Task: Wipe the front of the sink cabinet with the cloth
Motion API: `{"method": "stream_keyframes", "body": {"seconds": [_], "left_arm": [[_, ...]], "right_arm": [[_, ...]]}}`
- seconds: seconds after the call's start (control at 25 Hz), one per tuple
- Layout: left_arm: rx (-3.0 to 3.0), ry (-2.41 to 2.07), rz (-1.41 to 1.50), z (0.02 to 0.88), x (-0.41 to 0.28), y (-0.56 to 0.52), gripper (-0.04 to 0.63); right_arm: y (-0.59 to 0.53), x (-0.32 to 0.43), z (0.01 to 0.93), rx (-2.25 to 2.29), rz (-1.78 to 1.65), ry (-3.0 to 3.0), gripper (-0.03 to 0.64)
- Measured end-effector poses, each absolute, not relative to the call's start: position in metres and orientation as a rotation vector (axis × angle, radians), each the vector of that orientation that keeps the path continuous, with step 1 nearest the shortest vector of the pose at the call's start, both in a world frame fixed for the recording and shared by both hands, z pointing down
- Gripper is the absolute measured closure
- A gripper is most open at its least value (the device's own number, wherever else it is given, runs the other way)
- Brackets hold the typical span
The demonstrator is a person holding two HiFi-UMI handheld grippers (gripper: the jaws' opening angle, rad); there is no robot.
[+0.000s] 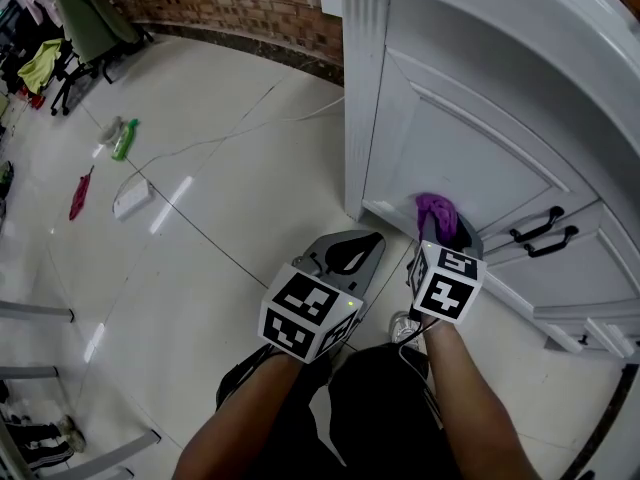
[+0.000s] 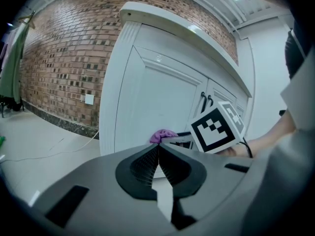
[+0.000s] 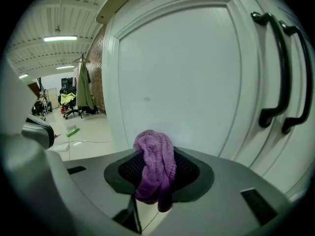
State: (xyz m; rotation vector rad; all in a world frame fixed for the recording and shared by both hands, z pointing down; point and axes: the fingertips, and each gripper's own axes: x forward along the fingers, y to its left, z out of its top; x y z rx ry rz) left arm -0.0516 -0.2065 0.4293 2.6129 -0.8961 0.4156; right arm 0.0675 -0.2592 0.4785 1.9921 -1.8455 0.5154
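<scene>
The white sink cabinet [image 1: 470, 148] fills the right of the head view; its panelled door [image 3: 187, 82] faces the right gripper view. My right gripper [image 1: 437, 224] is shut on a bunched purple cloth [image 3: 156, 168], whose top [image 1: 437, 211] is close to the lower edge of the left door; contact cannot be told. The cloth [image 2: 163, 135] also peeks past the marker cube in the left gripper view. My left gripper [image 1: 352, 252] hovers just left of the right one, jaws shut with nothing between them, pointing at the cabinet's lower left corner [image 2: 110, 132].
Two black door handles [image 1: 545, 233] sit to the right of the cloth. A brick wall [image 1: 250, 8] runs behind the cabinet. A white cable [image 1: 230, 133], power strip [image 1: 132, 198], green bottle [image 1: 124, 139] and red item [image 1: 79, 194] lie on the tiled floor at left.
</scene>
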Motion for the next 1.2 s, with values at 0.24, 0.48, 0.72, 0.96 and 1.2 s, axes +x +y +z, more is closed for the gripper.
{"method": "stream_keyframes", "body": {"seconds": [0.24, 0.48, 0.72, 0.96, 1.2], "left_arm": [[2.614, -0.860, 0.405, 0.434, -0.035, -0.195, 0.591], [2.612, -0.833, 0.411, 0.443, -0.019, -0.180, 0.591], [2.626, -0.833, 0.437, 0.448, -0.003, -0.162, 0.591], [2.657, -0.855, 0.451, 0.442, -0.004, -0.156, 0.591], [2.683, -0.947, 0.448, 0.424, -0.033, -0.179, 0.591]], "right_arm": [[-0.239, 0.098, 0.473, 2.048, 0.515, -1.797, 0.476], [-0.221, 0.125, 0.469, 2.094, 0.519, -1.756, 0.476], [-0.208, 0.136, 0.464, 2.096, 0.495, -1.747, 0.476], [-0.195, 0.128, 0.456, 2.046, 0.451, -1.832, 0.474], [-0.224, 0.079, 0.467, 1.885, 0.421, -1.978, 0.474]]}}
